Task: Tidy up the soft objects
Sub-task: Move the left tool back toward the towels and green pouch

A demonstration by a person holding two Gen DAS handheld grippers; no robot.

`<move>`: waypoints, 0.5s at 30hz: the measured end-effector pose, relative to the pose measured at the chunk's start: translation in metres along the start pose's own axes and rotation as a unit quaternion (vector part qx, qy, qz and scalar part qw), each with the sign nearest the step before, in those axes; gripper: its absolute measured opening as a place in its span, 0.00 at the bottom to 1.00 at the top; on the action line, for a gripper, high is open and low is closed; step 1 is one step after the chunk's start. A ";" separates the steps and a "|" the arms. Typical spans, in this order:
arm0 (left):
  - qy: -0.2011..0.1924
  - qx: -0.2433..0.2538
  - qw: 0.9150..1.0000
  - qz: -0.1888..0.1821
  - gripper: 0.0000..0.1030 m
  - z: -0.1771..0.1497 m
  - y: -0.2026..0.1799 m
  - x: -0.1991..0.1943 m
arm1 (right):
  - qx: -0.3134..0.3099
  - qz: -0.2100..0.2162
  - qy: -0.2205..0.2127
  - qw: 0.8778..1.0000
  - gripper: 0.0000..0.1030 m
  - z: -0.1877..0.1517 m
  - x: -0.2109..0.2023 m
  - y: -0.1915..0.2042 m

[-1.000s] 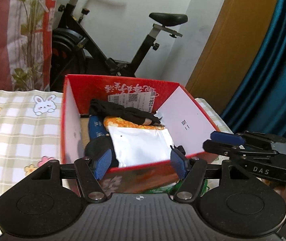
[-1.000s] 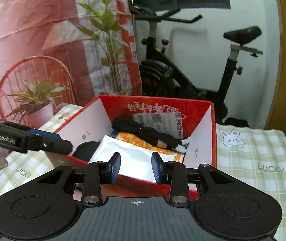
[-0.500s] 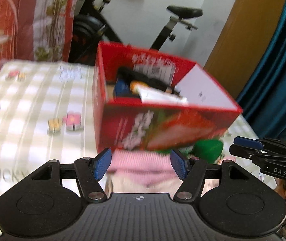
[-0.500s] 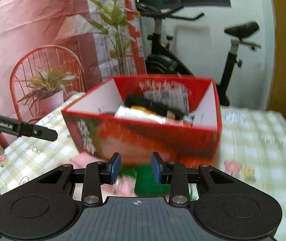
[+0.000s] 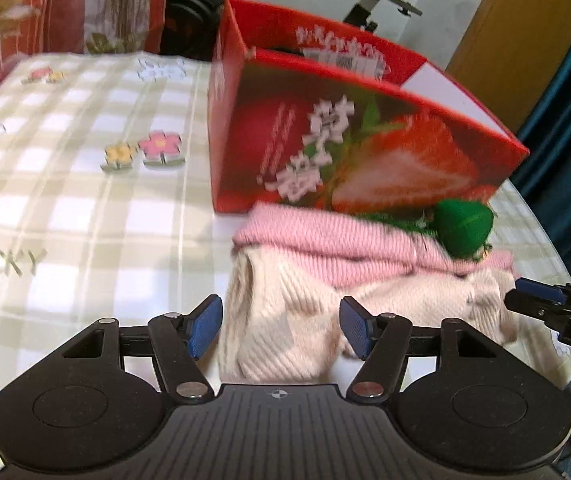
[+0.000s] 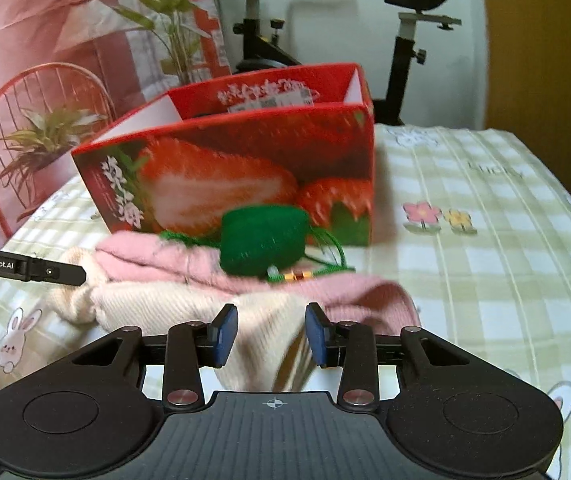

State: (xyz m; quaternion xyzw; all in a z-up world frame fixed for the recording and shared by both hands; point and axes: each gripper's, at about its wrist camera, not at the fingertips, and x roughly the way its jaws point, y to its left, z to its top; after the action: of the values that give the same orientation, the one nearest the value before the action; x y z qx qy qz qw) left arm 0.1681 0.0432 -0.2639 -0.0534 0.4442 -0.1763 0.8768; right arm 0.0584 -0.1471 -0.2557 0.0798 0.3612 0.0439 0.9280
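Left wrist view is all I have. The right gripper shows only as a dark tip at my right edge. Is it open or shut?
Observer: Open. The right gripper has its jaws apart, with a fold of the cream knit between them.
Operator: Does anything trail off the green pouch? It's blurred on my side.
Observer: Yes. From the green pouch a thin green cord with small beads runs out to its right, over the pink knit.
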 end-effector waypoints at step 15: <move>0.015 0.011 1.000 -0.007 0.47 -0.015 -0.011 0.003 | -0.015 0.019 0.033 0.999 0.42 0.000 0.026 0.014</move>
State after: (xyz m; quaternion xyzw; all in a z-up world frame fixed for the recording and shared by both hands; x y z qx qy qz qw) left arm 0.1544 0.0332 -0.2725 -0.0442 0.4550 -0.1876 0.8694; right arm 0.0774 -0.1301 -0.2701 0.0711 0.3889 0.0698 0.9159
